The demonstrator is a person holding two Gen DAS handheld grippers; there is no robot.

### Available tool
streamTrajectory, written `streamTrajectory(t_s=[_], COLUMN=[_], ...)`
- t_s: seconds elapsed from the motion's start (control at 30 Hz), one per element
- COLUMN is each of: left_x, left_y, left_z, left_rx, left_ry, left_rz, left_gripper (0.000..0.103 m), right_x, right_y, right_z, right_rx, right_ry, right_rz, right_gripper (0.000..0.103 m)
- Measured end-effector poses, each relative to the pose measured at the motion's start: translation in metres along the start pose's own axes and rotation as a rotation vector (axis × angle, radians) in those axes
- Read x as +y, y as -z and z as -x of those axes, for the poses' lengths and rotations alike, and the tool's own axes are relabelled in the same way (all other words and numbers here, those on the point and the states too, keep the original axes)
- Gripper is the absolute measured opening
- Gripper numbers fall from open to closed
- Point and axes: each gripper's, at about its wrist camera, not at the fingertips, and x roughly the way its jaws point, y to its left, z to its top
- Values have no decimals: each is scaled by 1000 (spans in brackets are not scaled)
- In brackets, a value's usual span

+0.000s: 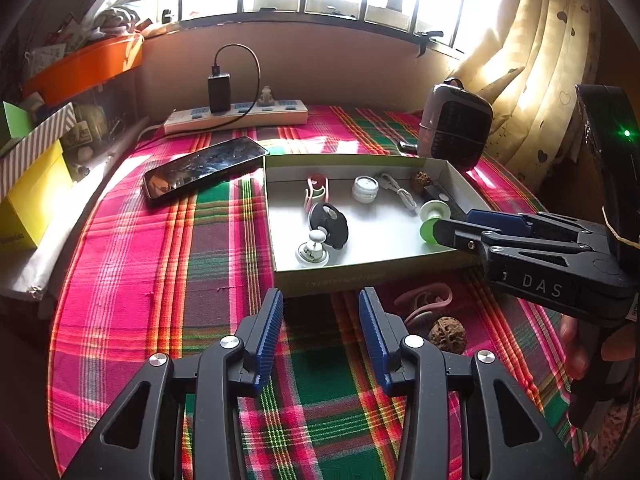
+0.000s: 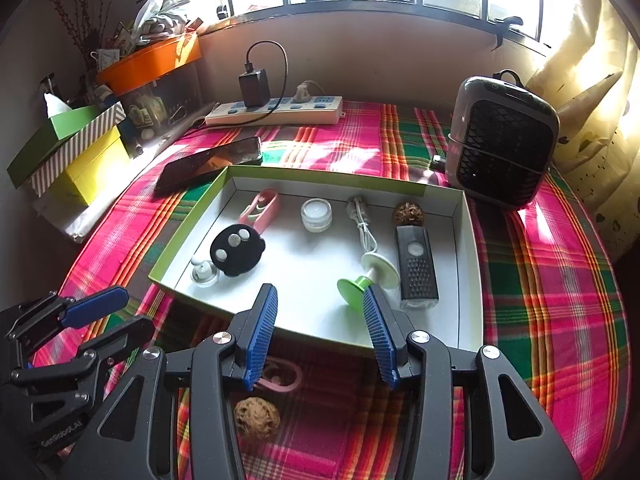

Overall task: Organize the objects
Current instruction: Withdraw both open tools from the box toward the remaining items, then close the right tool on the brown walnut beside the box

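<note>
On the plaid tablecloth (image 2: pixel 540 280), we are hovering both grippers, jaws apart and empty, near the tray (image 2: pixel 470 248). Walnut (image 2: pixel 256 418) and pink clip (image 2: pixel 286 376) are lying outside; approach the walnut low, squeezing gently.

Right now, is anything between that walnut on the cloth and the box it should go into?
Only the box's near wall. The walnut lies on the cloth just outside it, beside a pink clip; the right gripper hangs open above.
</note>
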Motion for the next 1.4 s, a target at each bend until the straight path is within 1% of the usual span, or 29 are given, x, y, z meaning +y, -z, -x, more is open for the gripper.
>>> streamTrajectory(t_s=[0.27, 0.4, 0.67, 0.8, 0.9, 0.97, 1.07, 1.33, 1.4], left_x=[-2, -1, 1, 3, 2, 1, 1, -5, -6], left_y=[15, 22, 34, 37, 37, 37, 36, 32, 31], left_z=[6, 8, 10, 10, 9, 8, 5, -5, -8], left_rx=[17, 24, 43, 50, 54, 56, 59, 76, 82], left_ry=[20, 23, 23, 19, 18, 18, 20, 25, 26], left_rz=[-12, -13, -7, -5, -5, -11, -10, -29, -35], left_gripper=[38, 38, 38, 38, 38, 38, 38, 39, 39], right_x=[8, 12, 25, 30, 33, 35, 36, 31, 27], right_y=[30, 40, 61, 64, 65, 64, 64, 66, 67], right_z=[14, 20, 14, 8, 6, 4, 2, -3, -3], right_rx=[-5, -8, 20, 38, 31, 34, 36, 45, 47], right_ry=[9, -6, -29, -29, -3, -11, 4, 20, 14], right_rz=[3, -11, -4, 7, 32, 38, 51, 69, 61], right_gripper=[46, 46, 46, 46, 46, 46, 46, 46, 39])
